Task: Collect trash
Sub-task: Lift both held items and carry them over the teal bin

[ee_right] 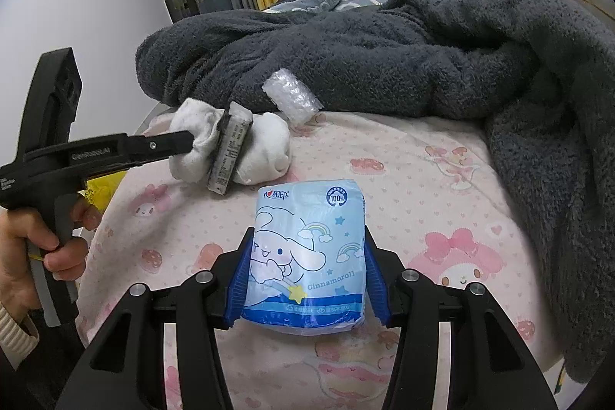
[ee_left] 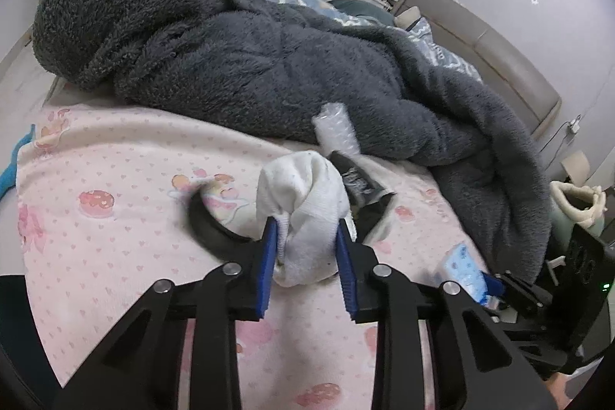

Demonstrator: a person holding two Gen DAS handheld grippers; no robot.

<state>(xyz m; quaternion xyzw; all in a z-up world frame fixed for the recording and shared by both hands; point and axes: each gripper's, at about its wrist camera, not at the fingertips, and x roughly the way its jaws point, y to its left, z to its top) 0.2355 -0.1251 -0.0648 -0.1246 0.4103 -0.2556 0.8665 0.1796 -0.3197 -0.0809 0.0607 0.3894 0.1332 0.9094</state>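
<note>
I am clamping the left gripper [ee_left: 309, 237] on a white sock bundle [ee_left: 303, 206] lying on the bed [ee_left: 115, 179], while the right gripper [ee_right: 307, 279] is holding a tissue pack [ee_right: 305, 256]. Next I judge a lift is needed; bubble wrap [ee_right: 292, 95] is waiting near the grey blanket [ee_right: 384, 56].

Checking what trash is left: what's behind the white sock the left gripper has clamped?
Behind the white sock: a dark wrapper, bubble wrap beyond it against the grey fleece blanket. The sock covers the wrapper's near end, and anything under it stays hidden.
</note>
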